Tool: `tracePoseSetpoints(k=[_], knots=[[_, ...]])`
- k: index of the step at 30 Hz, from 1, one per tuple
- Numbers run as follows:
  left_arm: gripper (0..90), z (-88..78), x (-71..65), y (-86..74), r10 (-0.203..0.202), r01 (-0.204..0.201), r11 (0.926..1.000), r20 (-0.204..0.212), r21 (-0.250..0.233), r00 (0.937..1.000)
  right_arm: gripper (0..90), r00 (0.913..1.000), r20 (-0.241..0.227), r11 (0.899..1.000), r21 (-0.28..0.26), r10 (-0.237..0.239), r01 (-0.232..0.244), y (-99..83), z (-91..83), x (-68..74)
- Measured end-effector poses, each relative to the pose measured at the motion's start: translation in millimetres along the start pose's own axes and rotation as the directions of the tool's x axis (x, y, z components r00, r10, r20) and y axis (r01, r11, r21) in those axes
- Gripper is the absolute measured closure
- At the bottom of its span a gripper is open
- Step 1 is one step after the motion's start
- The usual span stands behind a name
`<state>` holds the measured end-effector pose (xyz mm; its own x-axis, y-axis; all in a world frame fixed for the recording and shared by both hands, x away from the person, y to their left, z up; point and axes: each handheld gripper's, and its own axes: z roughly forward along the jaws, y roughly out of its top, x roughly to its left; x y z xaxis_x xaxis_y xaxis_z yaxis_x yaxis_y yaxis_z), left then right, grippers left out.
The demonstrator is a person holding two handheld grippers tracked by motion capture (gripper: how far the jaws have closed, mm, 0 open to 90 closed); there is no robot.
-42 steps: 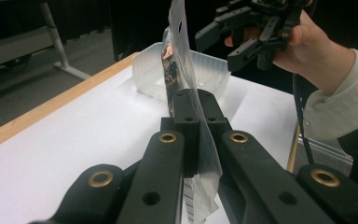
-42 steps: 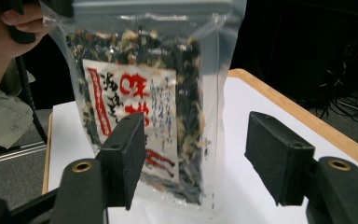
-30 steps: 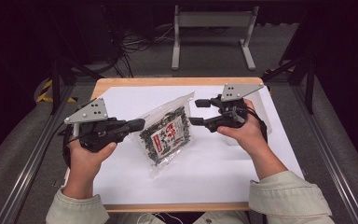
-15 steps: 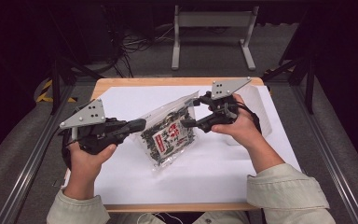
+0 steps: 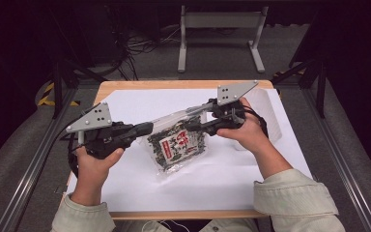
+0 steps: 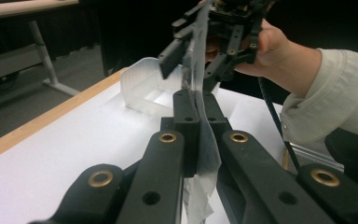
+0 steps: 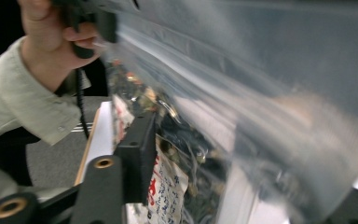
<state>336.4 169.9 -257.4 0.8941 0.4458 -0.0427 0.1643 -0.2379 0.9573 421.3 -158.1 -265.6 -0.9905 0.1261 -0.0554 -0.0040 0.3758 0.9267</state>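
Note:
A clear zip bag (image 5: 176, 145) with a dark snack packet inside hangs tilted above the white sheet (image 5: 140, 101). My left gripper (image 5: 147, 128) is shut on the left end of the bag's top strip, and its own view shows the film (image 6: 198, 56) pinched between its tips (image 6: 196, 100). My right gripper (image 5: 192, 121) straddles the same strip farther right. Its jaws have just been closing with the film between them, and a gap still shows beside the film (image 6: 191, 65). In the right gripper view one black finger (image 7: 137, 149) stands beside the bag (image 7: 242, 116), and the other is hidden behind the film.
A clear plastic tray (image 5: 265, 111) stands on the sheet at the back right, behind my right hand (image 6: 144, 86). The wooden table edge (image 5: 174, 84) runs along the far side. Metal rails flank the table, with a stand and cables on the floor beyond.
The right gripper has moved left from beside the bag onto its top strip. The bag's top edge has risen and pulled taut between the two grippers. The left gripper stayed put.

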Motion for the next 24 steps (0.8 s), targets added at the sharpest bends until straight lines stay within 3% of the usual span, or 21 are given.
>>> tracePoseSetpoints(k=[3,10,16,19,24], knots=[[89.7,-0.8,1.4,-0.7,-0.010,0.010,0.9999,-0.012,-0.011,0.9999,64.5,0.9995,-0.025,1.000,0.014,-0.021,0.021,0.8,-2.1,4.6],[89.6,-1.6,3.4,-1.2,-0.027,0.027,0.9995,-0.024,-0.016,0.9993,71.1,0.9982,-0.046,0.999,0.034,-0.039,0.041,2.8,-4.6,11.0],[86.7,-2.2,8.4,-3.0,-0.037,0.037,0.9992,-0.037,-0.015,0.9986,77.3,0.9948,-0.096,0.999,0.039,-0.033,0.037,2.8,-4.6,14.6],[81.4,-1.6,8.3,-3.1,-0.051,0.050,0.9986,-0.043,-0.017,0.9978,77.7,0.9954,-0.091,0.999,0.040,-0.029,0.033,2.4,-5.0,14.9],[57.4,-2.4,8.5,-2.8,-0.053,0.051,0.9983,-0.081,-0.028,0.9953,77.9,0.9980,-0.060,0.999,0.046,-0.020,0.023,1.4,-7.1,14.7]])
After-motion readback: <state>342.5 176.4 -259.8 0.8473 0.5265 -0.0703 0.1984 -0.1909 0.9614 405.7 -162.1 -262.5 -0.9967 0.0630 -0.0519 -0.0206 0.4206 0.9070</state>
